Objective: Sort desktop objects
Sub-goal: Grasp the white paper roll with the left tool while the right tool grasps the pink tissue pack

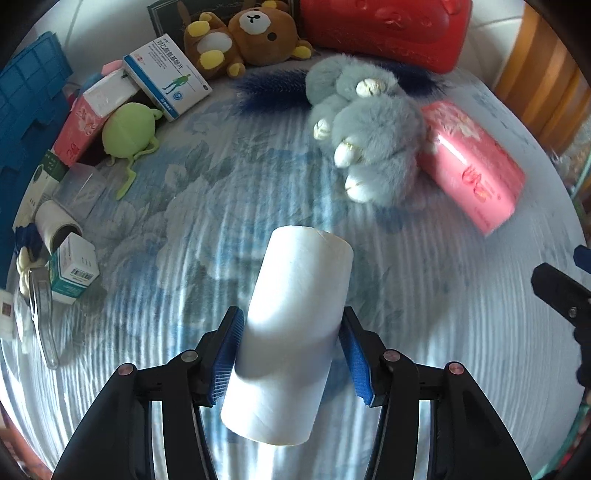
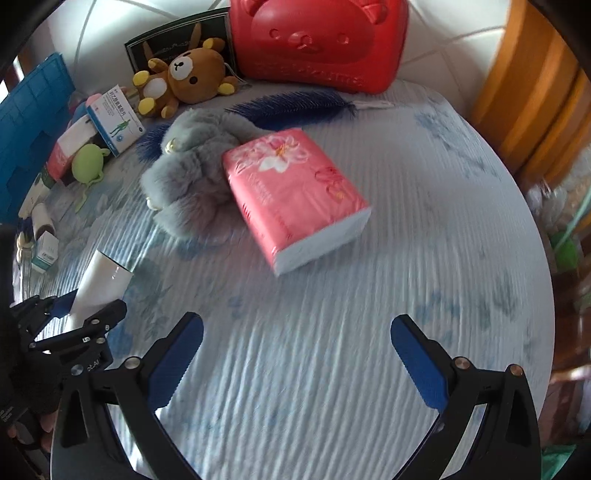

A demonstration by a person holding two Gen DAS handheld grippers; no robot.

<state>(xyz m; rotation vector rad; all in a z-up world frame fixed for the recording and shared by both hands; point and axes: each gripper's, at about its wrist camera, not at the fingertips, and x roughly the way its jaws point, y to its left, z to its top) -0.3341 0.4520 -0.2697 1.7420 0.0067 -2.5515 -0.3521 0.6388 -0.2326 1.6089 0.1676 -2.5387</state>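
Left hand-held gripper point(image 1: 291, 354) clamped on white cylindrical paper roll point(image 1: 291, 332), tilted, low over blue floral cloth tabletop point(image 1: 424, 332). Right hand-held gripper point(image 2: 295, 362) open, empty. Risk: off-axis grip, smooth roll may slip or pivot.

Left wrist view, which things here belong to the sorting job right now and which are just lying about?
In play:
- white roll between the left gripper pads
- right gripper, open, empty
- pink tissue pack ahead of it

Lying about:
- grey plush rabbit
- brown bear plush
- green plush
- medicine box
- blue feather
- red case
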